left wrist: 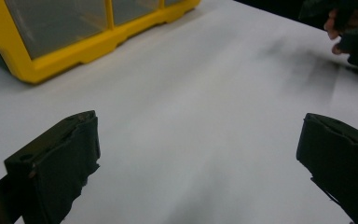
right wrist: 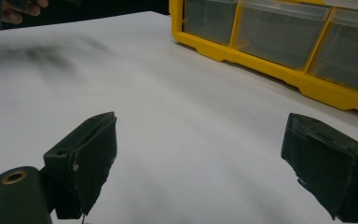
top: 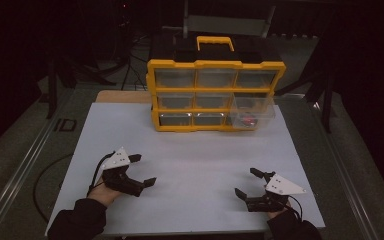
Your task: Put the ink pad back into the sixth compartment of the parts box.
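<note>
White table (top: 190,170) under dim light | yellow drawer cabinet (top: 215,95) at far edge, one right drawer (top: 252,112) pulled out | left gripper (top: 142,170) and right gripper (top: 247,182) spread, holding nothing | best approach: right gripper reaches the drawer squarely, push level.

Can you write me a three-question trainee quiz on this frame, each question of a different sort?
1. True or false: the left tongs are shut on a drawer.
2. Multiple choice: which drawer of the yellow organizer stands pulled out? A) top left B) bottom middle C) the pulled-out drawer at the right side, lower rows
3. Short answer: what do the right tongs hold?

Key
1. False: both jaws stand wide apart above the white board, away from the organizer.
2. C: the clear drawer juts forward at the right, with something small and reddish inside, too small to identify.
3. Nothing: the jaws are open over the bare board.
</note>
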A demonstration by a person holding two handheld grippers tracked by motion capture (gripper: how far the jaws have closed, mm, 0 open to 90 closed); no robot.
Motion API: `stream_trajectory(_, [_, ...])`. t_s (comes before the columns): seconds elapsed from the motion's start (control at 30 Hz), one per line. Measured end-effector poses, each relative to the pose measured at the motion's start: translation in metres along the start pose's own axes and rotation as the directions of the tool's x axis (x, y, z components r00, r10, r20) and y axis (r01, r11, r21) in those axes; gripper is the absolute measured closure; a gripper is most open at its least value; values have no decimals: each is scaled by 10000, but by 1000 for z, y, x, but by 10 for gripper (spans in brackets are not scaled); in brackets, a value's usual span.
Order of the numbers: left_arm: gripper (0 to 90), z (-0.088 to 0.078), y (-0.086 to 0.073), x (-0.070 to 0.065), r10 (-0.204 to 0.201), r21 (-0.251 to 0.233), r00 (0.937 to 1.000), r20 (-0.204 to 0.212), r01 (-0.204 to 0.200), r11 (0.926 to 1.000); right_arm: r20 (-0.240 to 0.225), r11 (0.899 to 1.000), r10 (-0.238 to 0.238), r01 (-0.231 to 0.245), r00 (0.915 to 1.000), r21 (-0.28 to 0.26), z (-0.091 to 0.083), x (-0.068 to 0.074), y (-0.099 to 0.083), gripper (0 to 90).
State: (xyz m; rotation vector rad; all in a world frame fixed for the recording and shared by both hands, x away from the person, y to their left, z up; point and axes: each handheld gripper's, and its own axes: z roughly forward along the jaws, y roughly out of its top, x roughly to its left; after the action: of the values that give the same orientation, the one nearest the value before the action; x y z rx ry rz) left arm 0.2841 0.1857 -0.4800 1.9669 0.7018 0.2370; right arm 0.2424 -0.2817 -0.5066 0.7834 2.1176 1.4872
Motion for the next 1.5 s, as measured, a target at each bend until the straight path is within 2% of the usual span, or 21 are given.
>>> stream_trajectory(0.13, [3,-6,-11,-1,-169,-107,9998,-136,167,9998,14,10000,-6,6,10000,25,0,0,0,104])
stream_trajectory(0.17, [3,-8,-14,-2,-118,-187,9995,-280,113,9998,16,10000,-21,21,10000,28,0,0,0,104])
stream_trajectory(0.3, [3,-14,-23,-4,-293,-338,9995,-77,291,9990,22,10000,-44,44,10000,52,1,0,-1,104])
stream_trajectory(0.47, [3,-20,-33,-6,-320,-468,9986,-420,301,9985,41,9999,-78,78,10000,76,1,1,0,104])
stream_trajectory(0.67, [3,-25,-42,-5,-497,-702,9982,-329,473,9964,32,9998,-157,156,9999,116,1,1,-1,104])
stream_trajectory(0.83, [3,-26,-51,-9,-475,-545,9975,-515,447,9975,38,9998,-126,125,9999,147,1,0,-1,104])
stream_trajectory(0.93, [3,-27,-54,-9,-491,-649,9956,-794,440,9969,19,9998,-140,140,9999,159,1,1,-1,104])
stream_trajectory(1.0, [3,-29,-55,-9,-523,-679,9951,-834,467,9966,23,9998,-169,169,9999,134,1,1,-1,104])
stream_trajectory(1.23, [3,-26,-60,-7,-594,-552,9943,-886,546,9970,-28,9997,-163,163,9999,189,2,0,-1,104])
stream_trajectory(1.5, [3,-28,-61,-5,-755,-740,9934,-863,691,9949,-45,9995,-159,161,9999,284,4,1,-3,104])
